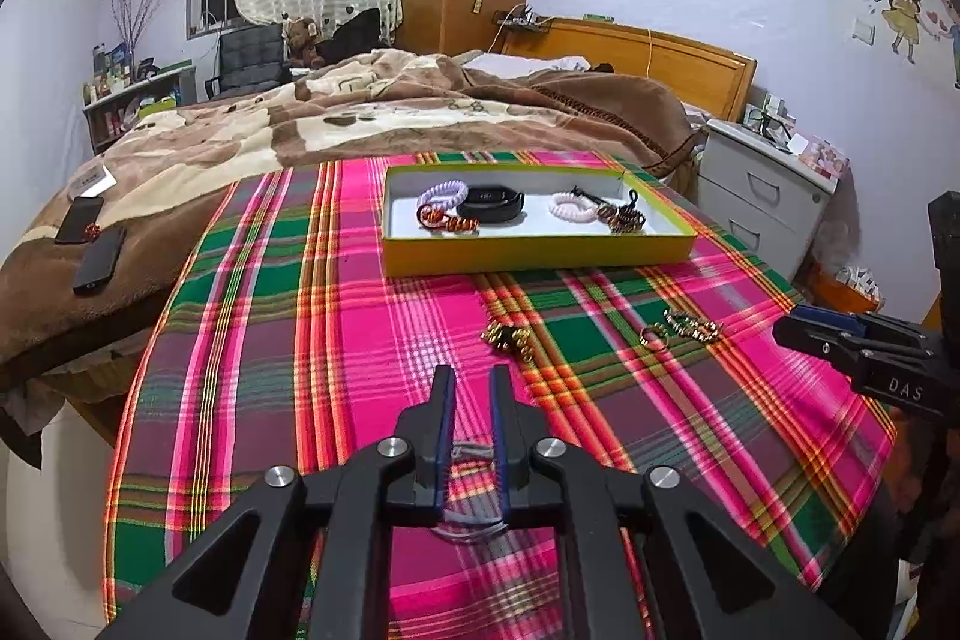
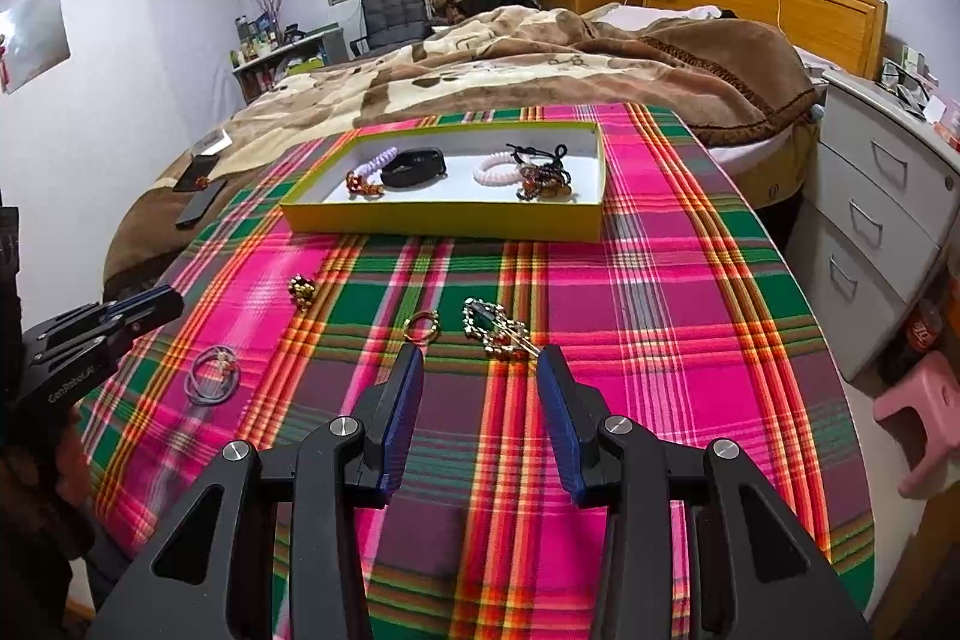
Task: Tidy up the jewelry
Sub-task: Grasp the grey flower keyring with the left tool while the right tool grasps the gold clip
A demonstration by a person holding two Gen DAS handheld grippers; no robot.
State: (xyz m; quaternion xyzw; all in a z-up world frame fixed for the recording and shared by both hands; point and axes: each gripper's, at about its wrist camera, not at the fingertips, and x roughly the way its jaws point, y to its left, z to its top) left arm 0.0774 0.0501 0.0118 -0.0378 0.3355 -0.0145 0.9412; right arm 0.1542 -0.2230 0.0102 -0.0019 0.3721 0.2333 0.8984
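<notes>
My left tongs (image 1: 471, 379): black, blue pads. My right tongs (image 2: 480, 361): black, blue pads too. Cloth (image 1: 360, 340): pink, green, purple squares, orange and white stripes. Box (image 1: 540, 253): yellow outside, white inside. In box: light purple curly band (image 1: 442, 194), black band (image 1: 492, 206), pale pink curly band (image 1: 570, 206), orange-brown beads (image 1: 447, 220). On cloth: gold beads (image 1: 509, 338), gold ring (image 2: 422, 325), gold chain (image 2: 495, 331), light purple hair tie (image 2: 213, 376). Blanket (image 1: 360, 112): brown, cream patches.
</notes>
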